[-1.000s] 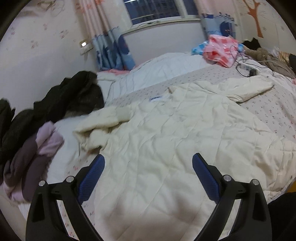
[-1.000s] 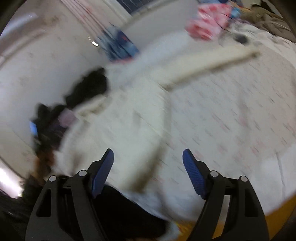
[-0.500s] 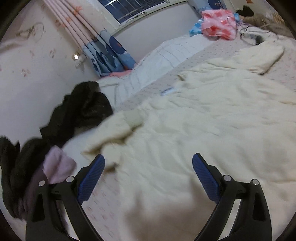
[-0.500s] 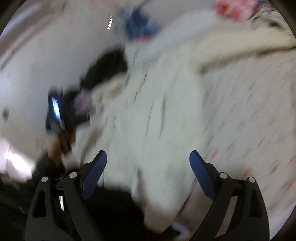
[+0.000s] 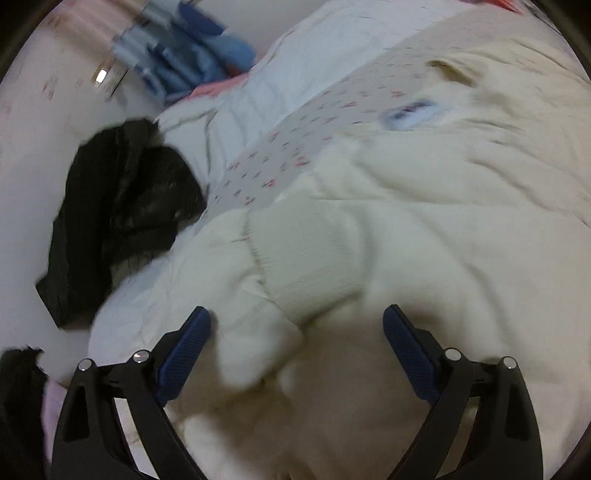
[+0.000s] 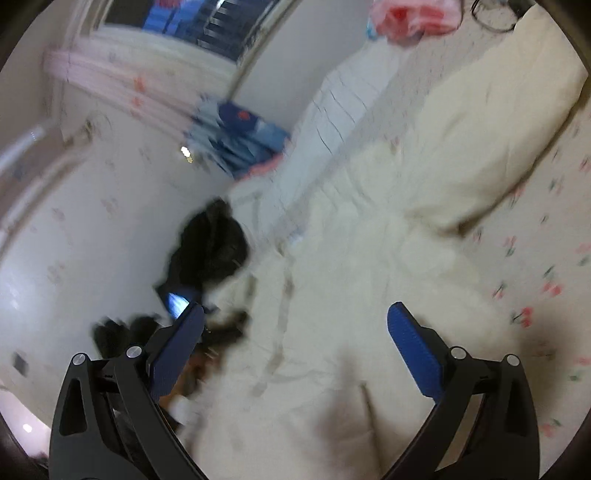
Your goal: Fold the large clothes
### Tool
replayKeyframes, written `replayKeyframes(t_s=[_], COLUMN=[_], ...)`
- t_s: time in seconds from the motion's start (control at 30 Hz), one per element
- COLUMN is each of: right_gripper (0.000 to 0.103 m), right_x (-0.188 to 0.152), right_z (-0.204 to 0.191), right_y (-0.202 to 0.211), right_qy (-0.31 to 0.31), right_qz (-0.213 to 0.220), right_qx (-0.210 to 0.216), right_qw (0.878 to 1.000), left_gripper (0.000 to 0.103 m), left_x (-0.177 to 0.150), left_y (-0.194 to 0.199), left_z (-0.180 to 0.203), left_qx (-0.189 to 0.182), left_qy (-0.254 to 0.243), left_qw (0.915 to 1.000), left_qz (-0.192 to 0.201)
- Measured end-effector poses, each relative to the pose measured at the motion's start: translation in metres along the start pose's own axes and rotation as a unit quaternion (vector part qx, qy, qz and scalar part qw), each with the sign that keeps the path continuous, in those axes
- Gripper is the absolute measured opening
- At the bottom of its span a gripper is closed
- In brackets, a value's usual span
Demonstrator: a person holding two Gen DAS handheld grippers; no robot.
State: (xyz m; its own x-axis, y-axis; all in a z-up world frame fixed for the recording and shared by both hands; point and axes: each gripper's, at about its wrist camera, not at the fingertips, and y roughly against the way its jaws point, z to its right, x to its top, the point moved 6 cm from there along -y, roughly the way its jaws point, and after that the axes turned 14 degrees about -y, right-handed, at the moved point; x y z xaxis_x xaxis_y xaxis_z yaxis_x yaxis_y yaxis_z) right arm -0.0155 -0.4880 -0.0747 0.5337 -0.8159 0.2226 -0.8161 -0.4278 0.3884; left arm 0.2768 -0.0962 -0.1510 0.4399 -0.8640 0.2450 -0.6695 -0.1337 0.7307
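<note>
Looking down my left tool (image 5: 296, 325), I see its blue pads (image 5: 183, 345) spread wide but drawing together, with the ribbed cuff and sleeve of the cream quilted coat (image 5: 424, 229) lying between and just ahead of them; the pads do not press on the cloth, so nothing is pinched; the coat runs ahead and to the right of this tool over the bed (image 5: 273, 162), whose flowered sheet shows bare beyond the sleeve; a small blue-and-white label (image 5: 410, 112) sits on the coat far ahead and to the right; a heap of black clothing (image 5: 122, 214) lies ahead and to the left, beside the sleeve; whether the two touch I cannot tell through the blur; blue curtain cloth (image 5: 192, 62) hangs far ahead on the left. My right tool (image 6: 295, 325) stands fully spread, its jaws at their widest, with nothing gripped; the body of the coat (image 6: 369, 266) fills the space between and beyond its pads; one long sleeve (image 6: 498, 122) stretches away ahead and to the right; the flowered sheet (image 6: 546, 266) lies bare off the right pad; the black heap (image 6: 210, 247) sits ahead of the left pad; a pink bundle (image 6: 410, 16) rests far ahead; the view is smeared.
</note>
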Motion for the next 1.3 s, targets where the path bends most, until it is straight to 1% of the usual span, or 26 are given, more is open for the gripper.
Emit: replayKeyframes(t_s=[0.03,0.07,0.1,0.13,0.2,0.27,0.33,0.4,0.43,0.47,0.5,0.57,0.67,0.73,0.8,0.83,0.87,0.9,0.97,1.0,1.03,1.07,1.1,1.2,1.27,1.3], right_gripper=[0.096,0.096,0.096,0.096,0.096,0.096,0.096,0.096,0.096,0.096,0.096,0.096,0.096,0.096,0.096,0.096,0.096,0.096,0.096,0.096,0.096,0.096,0.096,0.096,0.096,0.096], right_x=[-0.007,-0.013,-0.018,-0.019,-0.021,-0.021,-0.020,-0.023,-0.024,-0.022,-0.022,-0.022,-0.019,-0.018,-0.018,-0.018,-0.018,-0.018,-0.018,-0.016,-0.014,-0.012,-0.009,0.009,0.032,0.050], right_z=[0.012,0.023,0.025,0.024,0.025,0.028,0.028,0.031,0.032,0.032,0.032,0.032,0.030,0.030,0.030,0.030,0.030,0.030,0.030,0.029,0.027,0.023,0.018,0.008,0.016,0.028], right_y=[-0.017,-0.026,-0.028,-0.030,-0.031,-0.031,-0.027,-0.028,-0.026,-0.025,-0.024,-0.022,-0.023,-0.023,-0.022,-0.022,-0.022,-0.022,-0.021,-0.020,-0.018,-0.008,0.004,0.056,0.100,0.127], right_qy=[0.002,0.007,0.015,0.016,0.014,0.010,0.009,0.009,0.010,0.010,0.010,0.010,0.009,0.010,0.010,0.011,0.011,0.010,0.007,0.004,0.000,-0.009,-0.014,-0.005,0.000,-0.002], right_qz=[-0.007,-0.014,-0.012,-0.012,-0.011,-0.009,-0.008,-0.008,-0.008,-0.008,-0.008,-0.009,-0.009,-0.009,-0.010,-0.010,-0.011,-0.011,-0.012,-0.015,-0.015,-0.009,0.000,0.049,0.086,0.107], right_qx=[-0.018,-0.036,-0.039,-0.037,-0.031,-0.024,-0.022,-0.021,-0.021,-0.022,-0.023,-0.024,-0.024,-0.025,-0.028,-0.030,-0.031,-0.032,-0.033,-0.036,-0.040,-0.037,-0.020,0.007,-0.004,-0.021], right_qw=[1.000,0.999,0.999,0.999,0.999,1.000,1.000,1.000,1.000,1.000,1.000,1.000,1.000,1.000,1.000,0.999,0.999,0.999,0.999,0.999,0.999,0.999,1.000,0.999,0.996,0.994], left_gripper=[0.050,0.033,0.029,0.018,0.017,0.016,0.016,0.016,0.015,0.015,0.015,0.016,0.017,0.018,0.036,0.062,0.084,0.086,0.088,0.089,0.092,0.092,0.092,0.092,0.092,0.092], left_x=[-0.004,-0.006,-0.007,-0.009,-0.010,-0.016,-0.034,-0.072,-0.088,-0.113,-0.137,-0.176,-0.221,-0.237,-0.236,-0.231,-0.223,-0.215,-0.191,-0.175,-0.161,-0.151,-0.139,-0.111,-0.088,-0.079], left_y=[-0.009,-0.014,-0.014,-0.010,0.009,0.041,0.072,0.108,0.121,0.138,0.151,0.162,0.165,0.179,0.199,0.200,0.211,0.219,0.222,0.217,0.207,0.199,0.189,0.170,0.168,0.171], left_z=[-0.011,-0.018,-0.027,-0.042,-0.076,-0.128,-0.189,-0.267,-0.292,-0.324,-0.348,-0.374,-0.389,-0.383,-0.366,-0.357,-0.337,-0.319,-0.274,-0.247,-0.220,-0.201,-0.174,-0.102,-0.055,-0.037], left_qx=[-0.007,-0.021,-0.023,-0.007,0.020,0.054,0.084,0.120,0.135,0.155,0.166,0.176,0.170,0.161,0.158,0.151,0.142,0.134,0.086,0.036,0.000,-0.020,-0.051,-0.134,-0.169,-0.177], left_qy=[0.026,0.044,0.057,0.067,0.096,0.151,0.220,0.320,0.354,0.400,0.434,0.467,0.485,0.498,0.499,0.496,0.488,0.479,0.456,0.441,0.434,0.430,0.428,0.439,0.440,0.438], left_qw=[0.9996,0.9987,0.9980,0.9976,0.9952,0.9869,0.9711,0.9385,0.9240,0.9019,0.8839,0.8661,0.8576,0.8518,0.8510,0.8531,0.8572,0.8618,0.8757,0.8824,0.8858,0.8878,0.8872,0.8715,0.8602,0.8581], left_qz=[-0.012,-0.013,-0.013,-0.013,-0.001,0.021,0.038,0.051,0.053,0.053,0.052,0.025,-0.005,0.014,0.046,0.059,0.084,0.100,0.134,0.159,0.165,0.163,0.164,0.174,0.194,0.201])
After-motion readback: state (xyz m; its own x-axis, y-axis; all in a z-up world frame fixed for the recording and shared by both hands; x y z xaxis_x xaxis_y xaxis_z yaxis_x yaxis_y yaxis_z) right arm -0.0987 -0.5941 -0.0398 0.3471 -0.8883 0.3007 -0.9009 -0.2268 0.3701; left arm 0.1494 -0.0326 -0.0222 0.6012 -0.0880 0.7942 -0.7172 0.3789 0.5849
